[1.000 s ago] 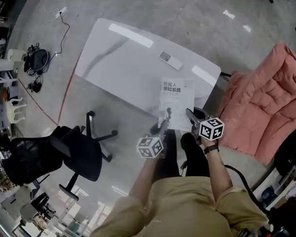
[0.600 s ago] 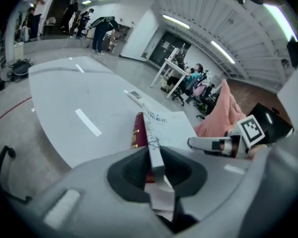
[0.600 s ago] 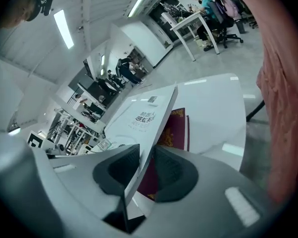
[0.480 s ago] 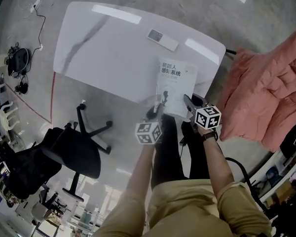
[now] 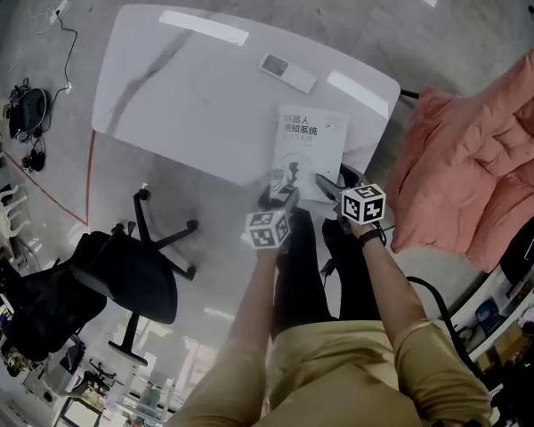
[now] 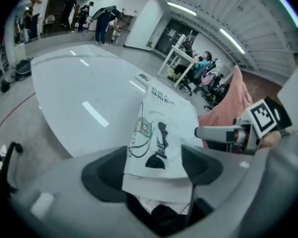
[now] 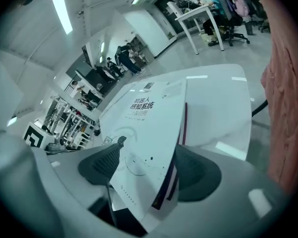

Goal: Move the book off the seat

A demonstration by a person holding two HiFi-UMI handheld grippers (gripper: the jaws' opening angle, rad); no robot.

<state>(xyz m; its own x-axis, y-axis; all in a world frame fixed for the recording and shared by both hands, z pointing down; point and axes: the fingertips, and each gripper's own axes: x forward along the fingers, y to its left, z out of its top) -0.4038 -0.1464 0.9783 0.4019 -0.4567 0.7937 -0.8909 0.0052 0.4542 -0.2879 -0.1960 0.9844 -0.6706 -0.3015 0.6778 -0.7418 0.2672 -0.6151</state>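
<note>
A slim white book (image 5: 310, 149) lies flat on the worktop (image 5: 187, 87), at the worktop's near edge with its near end jutting a little over it. The pink seat (image 5: 481, 158) stands off the worktop's right end, and a remote (image 5: 287, 72) rests farther in on the worktop. The left hand-held gripper (image 6: 154, 168) and the right hand-held gripper (image 7: 149, 168) both sit at that near edge. Their jaws have just been opening and stand wide, with the book's near corners between the pads but unclamped. The book looks light and thin, with a smooth cover that may slide on the glossy worktop and bend if pinched by one corner. Judged from here, any further grip is best taken on the overhanging end, through all the pages, one hand-held gripper per corner.
</note>
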